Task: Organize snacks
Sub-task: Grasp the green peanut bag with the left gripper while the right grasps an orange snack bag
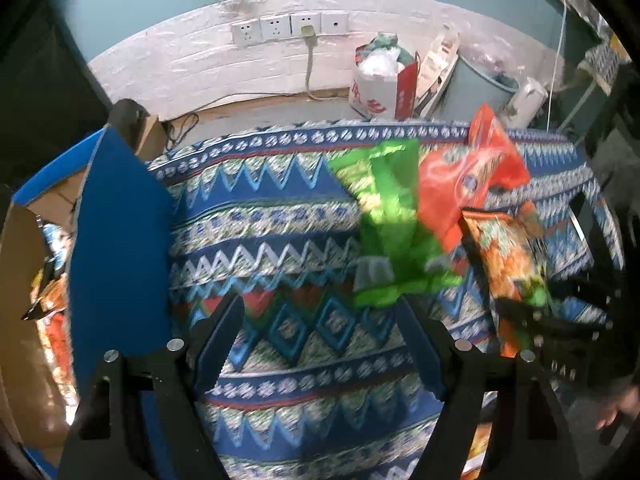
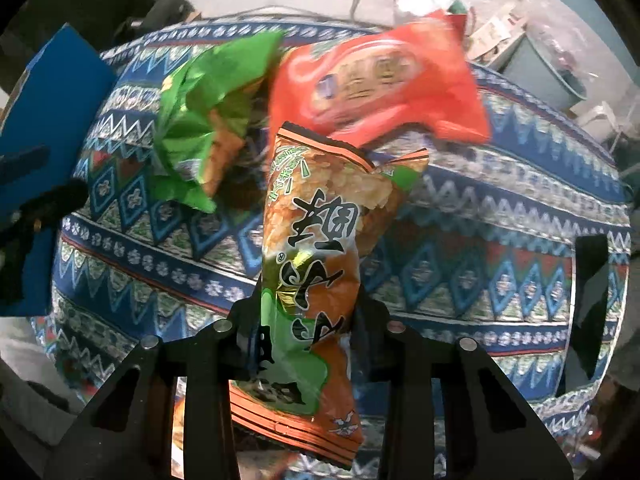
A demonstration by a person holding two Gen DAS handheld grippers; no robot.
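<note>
We are clamping the jaws of the right gripper on the orange-and-green rice-cracker bag, which is standing up the centre of the right wrist view, its lower end reaching down between the arms. The film is thin, glossy and slippery, so we judge it best to be pinching flat across the body without crushing the brittle contents, and to be lifting straight before carrying it to the blue box at the left of the left wrist view. The jaws of the left gripper are standing apart over bare cloth, holding nothing. Just above them the crumpled green bag is lying, with the puffy red bag overlapping its right edge. Under everything, the surface is wearing a woven, zigzag-patterned tablecloth, soft and wrinkling.
</note>
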